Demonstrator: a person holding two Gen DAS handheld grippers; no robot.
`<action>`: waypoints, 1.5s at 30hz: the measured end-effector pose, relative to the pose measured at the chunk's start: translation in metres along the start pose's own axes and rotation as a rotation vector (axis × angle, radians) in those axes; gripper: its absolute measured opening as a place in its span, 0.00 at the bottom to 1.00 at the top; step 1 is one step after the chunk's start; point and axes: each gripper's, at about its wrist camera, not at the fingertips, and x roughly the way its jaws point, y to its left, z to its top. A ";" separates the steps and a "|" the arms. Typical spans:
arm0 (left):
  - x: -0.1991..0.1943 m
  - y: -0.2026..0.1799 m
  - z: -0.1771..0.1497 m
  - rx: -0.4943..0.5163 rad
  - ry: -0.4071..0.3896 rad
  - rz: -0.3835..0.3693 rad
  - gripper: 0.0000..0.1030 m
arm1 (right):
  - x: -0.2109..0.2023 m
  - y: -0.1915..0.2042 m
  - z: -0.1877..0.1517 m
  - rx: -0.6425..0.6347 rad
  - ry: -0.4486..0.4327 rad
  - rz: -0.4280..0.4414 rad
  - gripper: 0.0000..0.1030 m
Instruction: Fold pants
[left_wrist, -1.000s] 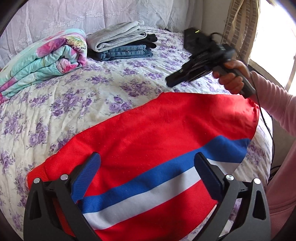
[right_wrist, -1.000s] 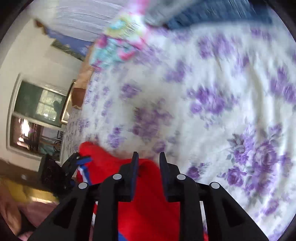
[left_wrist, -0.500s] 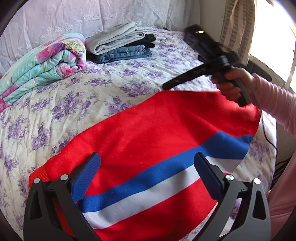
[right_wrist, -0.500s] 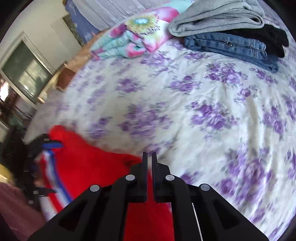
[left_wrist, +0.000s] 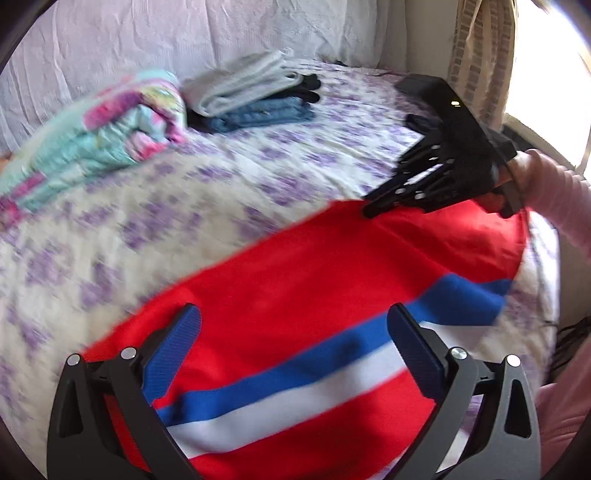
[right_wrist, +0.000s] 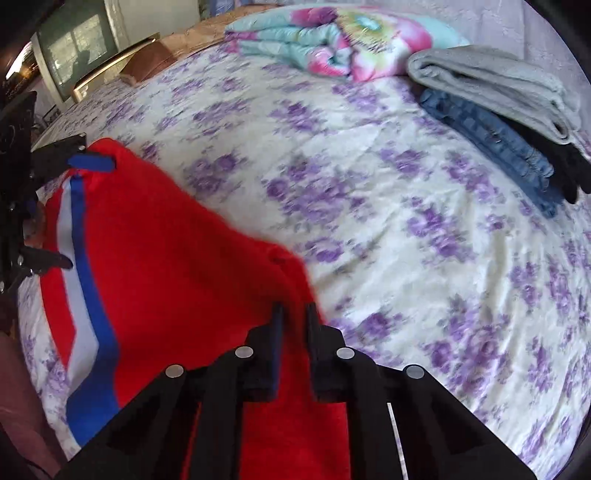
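Note:
Red pants (left_wrist: 295, 266) with a blue and a white side stripe lie flat on the flowered bedsheet (left_wrist: 184, 221). My left gripper (left_wrist: 295, 314) hangs wide open above their near, striped part, gripping nothing. The right gripper (left_wrist: 369, 212), held by a hand in a pink sleeve (left_wrist: 554, 199), has its tips at the pants' far edge. In the right wrist view the right gripper (right_wrist: 294, 314) stands at a bunched corner of the red pants (right_wrist: 166, 240). Its jaws are opening slightly, with red cloth in the narrow gap. The left gripper (right_wrist: 70, 212) shows at the left rim.
A rolled flowered quilt (right_wrist: 332, 40) and a stack of folded clothes (right_wrist: 498, 110), grey on jeans on black, lie at the bed's far end. Bare sheet (right_wrist: 406, 240) spreads between them and the pants. A curtain (left_wrist: 480, 55) and window flank the bed's right edge.
The right gripper rolled and came down from above the bed to the pants' far edge. Its jaws closed, and now show a narrow gap. The left gripper barely moved.

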 end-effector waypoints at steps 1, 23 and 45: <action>0.000 0.007 0.002 0.001 -0.007 0.050 0.96 | -0.002 -0.002 -0.001 0.008 -0.012 -0.048 0.23; -0.042 -0.018 -0.016 -0.096 -0.070 0.095 0.96 | -0.179 -0.009 -0.253 0.790 -0.516 -0.194 0.53; -0.008 -0.083 -0.024 -0.095 -0.006 0.001 0.96 | -0.174 -0.057 -0.369 1.308 -0.465 -0.273 0.30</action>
